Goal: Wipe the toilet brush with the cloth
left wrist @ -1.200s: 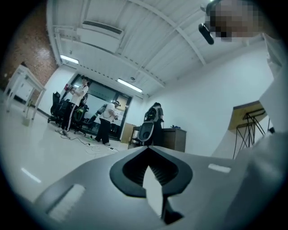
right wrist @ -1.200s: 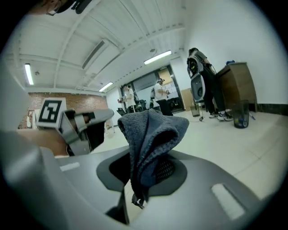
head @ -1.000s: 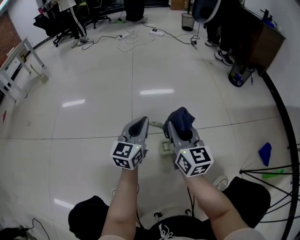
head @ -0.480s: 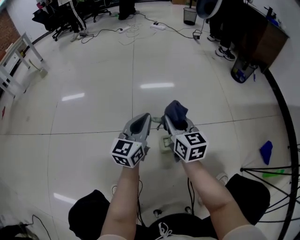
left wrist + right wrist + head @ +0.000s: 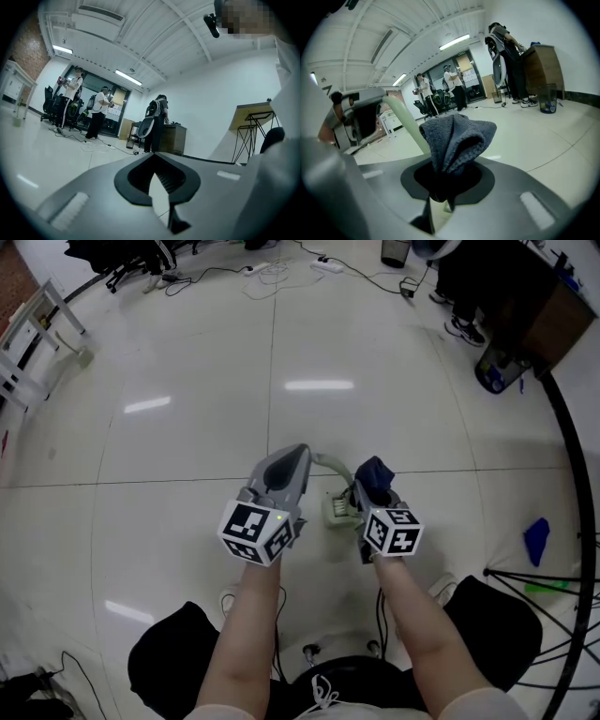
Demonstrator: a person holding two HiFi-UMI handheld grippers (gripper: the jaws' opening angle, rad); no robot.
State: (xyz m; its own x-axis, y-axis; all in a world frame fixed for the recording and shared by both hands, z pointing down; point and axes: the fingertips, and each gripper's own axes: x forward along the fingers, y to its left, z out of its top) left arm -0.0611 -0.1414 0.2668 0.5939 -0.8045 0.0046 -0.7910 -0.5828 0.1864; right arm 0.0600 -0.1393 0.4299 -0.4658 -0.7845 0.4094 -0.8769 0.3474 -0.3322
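Observation:
My left gripper (image 5: 298, 457) is shut on the top end of the pale green toilet brush handle (image 5: 330, 463). The handle curves right and down to the brush head (image 5: 339, 509), low over the floor between my hands. My right gripper (image 5: 371, 487) is shut on a dark grey-blue cloth (image 5: 375, 472), which bunches up out of its jaws just right of the handle. In the right gripper view the cloth (image 5: 457, 138) stands in front of the handle (image 5: 405, 124), close to it; whether they touch is unclear. In the left gripper view the left gripper (image 5: 159, 190) shows only a pale sliver between its pads.
Glossy white tiled floor (image 5: 187, 427) all round. A black stand's legs (image 5: 539, 582) and a blue object (image 5: 534, 542) lie at the right. A bin (image 5: 494, 371) and dark desk stand far right, a white rack (image 5: 28, 343) far left, cables (image 5: 272, 268) at the back. Several people stand far off.
My right gripper with the cloth has drawn back and to the right, beside the handle. The left gripper has edged forward, and more of the curved handle shows.

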